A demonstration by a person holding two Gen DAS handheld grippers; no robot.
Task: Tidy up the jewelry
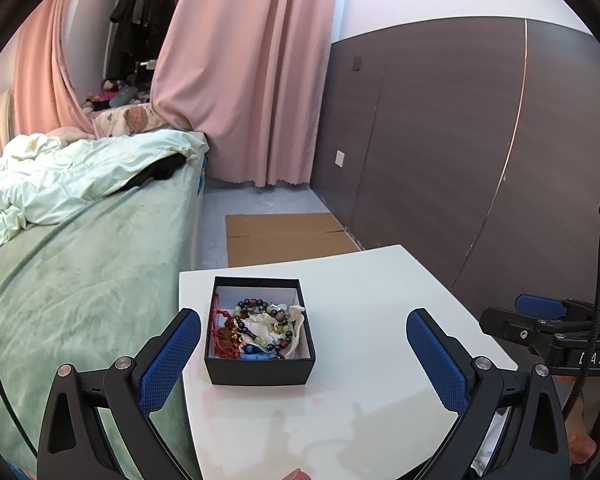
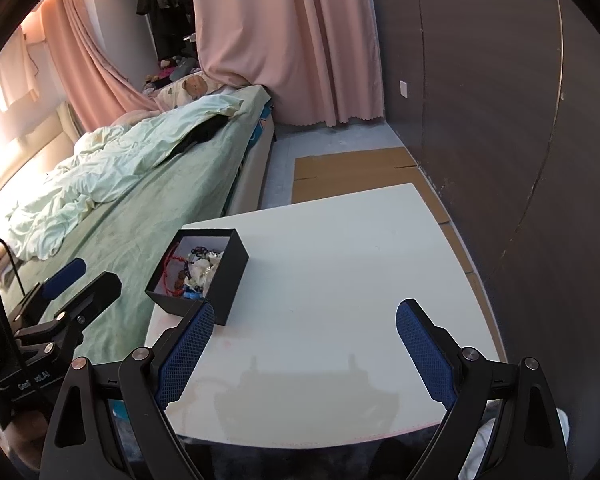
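Box (image 1: 260, 330): on table (image 1: 380, 300), lid off, straight ahead of left gripper (image 1: 303, 340), long axis pointing away.
Jewelry (image 1: 260, 332): tangled inside box.
Left gripper: spread wide, empty, nearer.
Right gripper (image 2: 305, 322): spread wide, empty; box up-left.

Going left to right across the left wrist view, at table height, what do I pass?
Green bed → left gripper left finger → black jewelry box → bare white table → its right finger → right gripper.
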